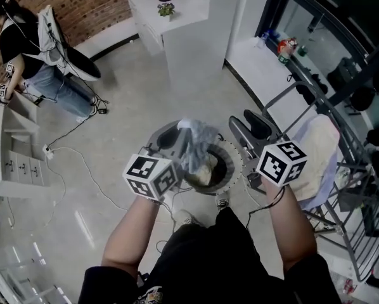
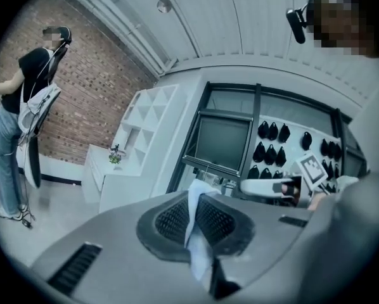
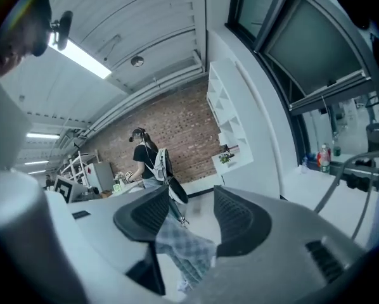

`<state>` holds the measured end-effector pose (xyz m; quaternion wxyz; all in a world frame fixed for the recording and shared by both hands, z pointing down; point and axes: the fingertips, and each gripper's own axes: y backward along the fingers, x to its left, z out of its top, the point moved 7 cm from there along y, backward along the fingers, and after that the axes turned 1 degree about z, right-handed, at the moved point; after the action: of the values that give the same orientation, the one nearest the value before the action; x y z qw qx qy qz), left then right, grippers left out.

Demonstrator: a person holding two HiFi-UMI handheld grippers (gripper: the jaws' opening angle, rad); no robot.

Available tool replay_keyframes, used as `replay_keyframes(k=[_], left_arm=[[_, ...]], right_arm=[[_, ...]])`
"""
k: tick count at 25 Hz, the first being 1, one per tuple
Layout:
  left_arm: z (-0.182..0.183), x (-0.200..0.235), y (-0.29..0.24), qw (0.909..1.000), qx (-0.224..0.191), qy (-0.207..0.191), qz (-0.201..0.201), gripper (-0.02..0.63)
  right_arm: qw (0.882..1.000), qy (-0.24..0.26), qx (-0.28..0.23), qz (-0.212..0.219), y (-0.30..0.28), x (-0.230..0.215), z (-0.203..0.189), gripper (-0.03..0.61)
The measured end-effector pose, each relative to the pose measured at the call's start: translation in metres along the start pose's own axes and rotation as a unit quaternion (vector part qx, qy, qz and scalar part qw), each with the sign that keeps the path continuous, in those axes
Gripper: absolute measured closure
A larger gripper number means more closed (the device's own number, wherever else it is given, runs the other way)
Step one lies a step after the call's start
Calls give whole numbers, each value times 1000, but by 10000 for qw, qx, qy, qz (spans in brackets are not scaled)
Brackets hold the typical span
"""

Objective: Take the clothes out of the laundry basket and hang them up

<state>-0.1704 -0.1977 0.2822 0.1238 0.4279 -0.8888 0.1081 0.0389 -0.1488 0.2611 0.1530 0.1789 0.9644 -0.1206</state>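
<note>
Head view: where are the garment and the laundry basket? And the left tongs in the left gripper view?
garment [image 1: 196, 141], head view, bunched middle.
laundry basket [image 1: 239, 164], head view, right rim.
left tongs [image 2: 198, 219], left gripper view, between the tips.

1. I count two tongs: the left tongs [image 2: 201, 220] and the right tongs [image 3: 192, 220].
2. I see one laundry basket [image 1: 235, 170].
3. One checked garment [image 1: 196, 141].
4. One drying rack [image 1: 341, 189].
5. One potted plant [image 1: 166, 9].
6. One other person [image 1: 25, 49].
</note>
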Motion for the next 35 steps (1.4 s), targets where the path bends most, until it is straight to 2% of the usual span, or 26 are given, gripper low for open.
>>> replay_keyframes(k=[7, 15, 24, 27, 35], left_arm=[[4, -25, -5, 9993, -78, 34, -364, 598], [17, -75, 3, 9984, -266, -186, -461, 598], [28, -186, 15, 9951, -682, -620, -369, 598], [37, -228, 19, 9949, -691, -670, -318, 598], [61, -328, 33, 9900, -1081, -658, -626, 598]], right_arm=[[9971, -493, 269, -508, 58, -9, -72, 348], [9933, -882, 473, -579, 113, -15, -127, 346], [9930, -951, 586, -388, 216, -31, -164, 345], [9926, -968, 648, -352, 248, -35, -175, 345], [9898, -1094, 857, -300, 329, -51, -203, 331]])
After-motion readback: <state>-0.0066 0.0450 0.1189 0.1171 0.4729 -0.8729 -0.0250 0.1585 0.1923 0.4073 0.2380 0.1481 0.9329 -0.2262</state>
